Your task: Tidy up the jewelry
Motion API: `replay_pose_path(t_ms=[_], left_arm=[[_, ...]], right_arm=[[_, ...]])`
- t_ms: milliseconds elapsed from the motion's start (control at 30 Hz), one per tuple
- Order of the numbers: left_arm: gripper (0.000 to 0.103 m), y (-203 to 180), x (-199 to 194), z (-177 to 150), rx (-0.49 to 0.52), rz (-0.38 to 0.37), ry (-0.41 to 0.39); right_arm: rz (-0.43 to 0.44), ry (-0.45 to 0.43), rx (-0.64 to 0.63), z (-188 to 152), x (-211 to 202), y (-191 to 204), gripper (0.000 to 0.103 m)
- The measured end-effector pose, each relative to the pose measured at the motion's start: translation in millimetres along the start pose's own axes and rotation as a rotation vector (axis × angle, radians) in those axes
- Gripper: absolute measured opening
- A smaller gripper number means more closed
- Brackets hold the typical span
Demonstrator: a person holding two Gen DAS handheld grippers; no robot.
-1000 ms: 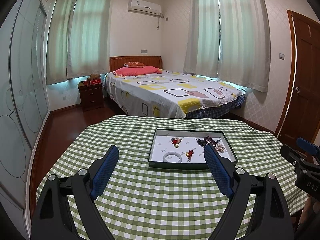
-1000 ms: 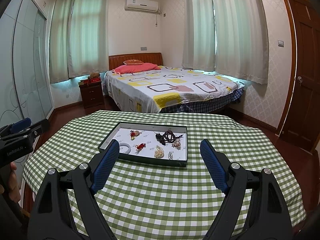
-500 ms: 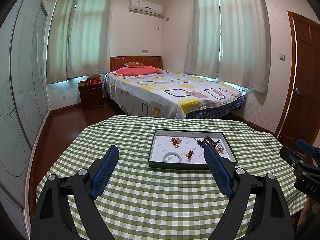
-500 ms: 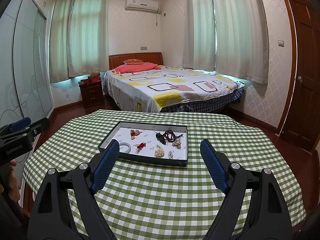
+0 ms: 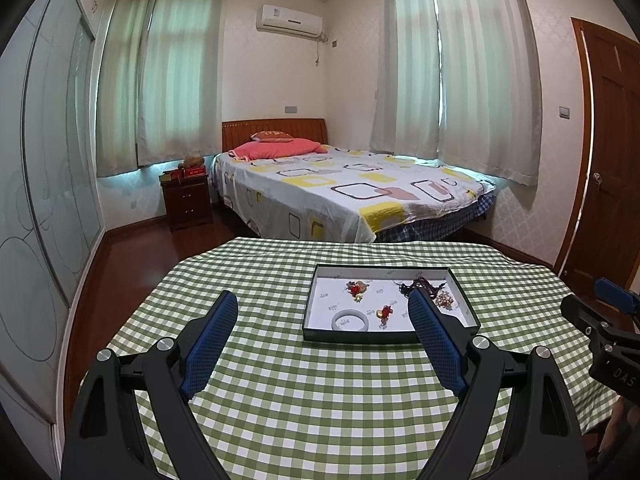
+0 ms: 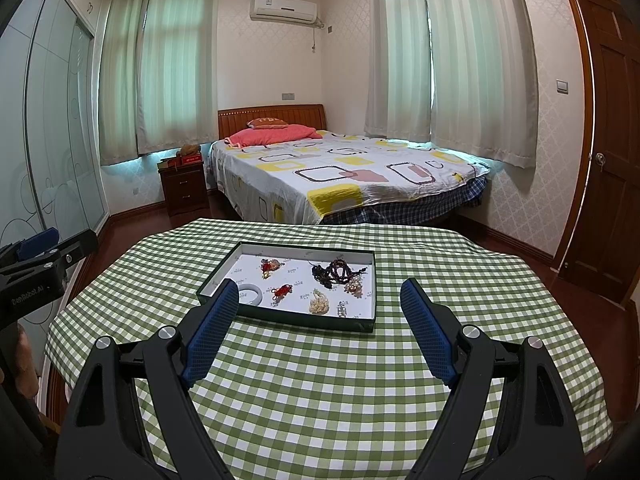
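- Almost nothing has changed over the last second: both views match the earlier pictures apart from a slight drift of the cameras, and the jewelry pieces lie just where they did.
- The left tongs [image 5: 322, 330] hang above the checked worktop [image 5: 320, 400], their blue pads wide apart and holding nothing.
- The right tongs [image 6: 318, 326] hover the same way, spread open and empty, short of the tray [image 6: 362, 322].
- The tray sits near the middle of the worktop, and all the jewelry lies inside it.
- A white bangle [image 6: 251, 294] lies at the near left, two red charms [image 6: 282, 291] beside and behind it.
- A tangle of dark beads [image 6: 332, 270] sits at the far right, with a pearl cluster [image 6: 354, 287] touching it.
- A pale gold piece [image 6: 319, 302] and a small silver piece [image 6: 342, 309] lie along the near edge.
- This stillness means no piece is being handled now. The scattered pieces and the tangled beads would fit sorting yet to come; pieces laid apart in one tray would equally fit sorting already finished.
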State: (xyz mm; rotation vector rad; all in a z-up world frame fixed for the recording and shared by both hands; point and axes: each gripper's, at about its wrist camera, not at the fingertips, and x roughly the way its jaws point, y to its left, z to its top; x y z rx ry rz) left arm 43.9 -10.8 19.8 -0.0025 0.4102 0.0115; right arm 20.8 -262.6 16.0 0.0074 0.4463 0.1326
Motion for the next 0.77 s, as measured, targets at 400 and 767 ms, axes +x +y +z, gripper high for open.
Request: replay_pose_path(t_ms=[400,767], left_arm=[[0.086,0,1,-1,-0.002,-0.005,-0.020],[0.086,3,27,-6,0.001,-0.025,0.029]], right_arm=[[0.003,0.014,0.001,-4,4,3,0.081],[0.003,0.039,0.022,-11,20,-5,0.082]])
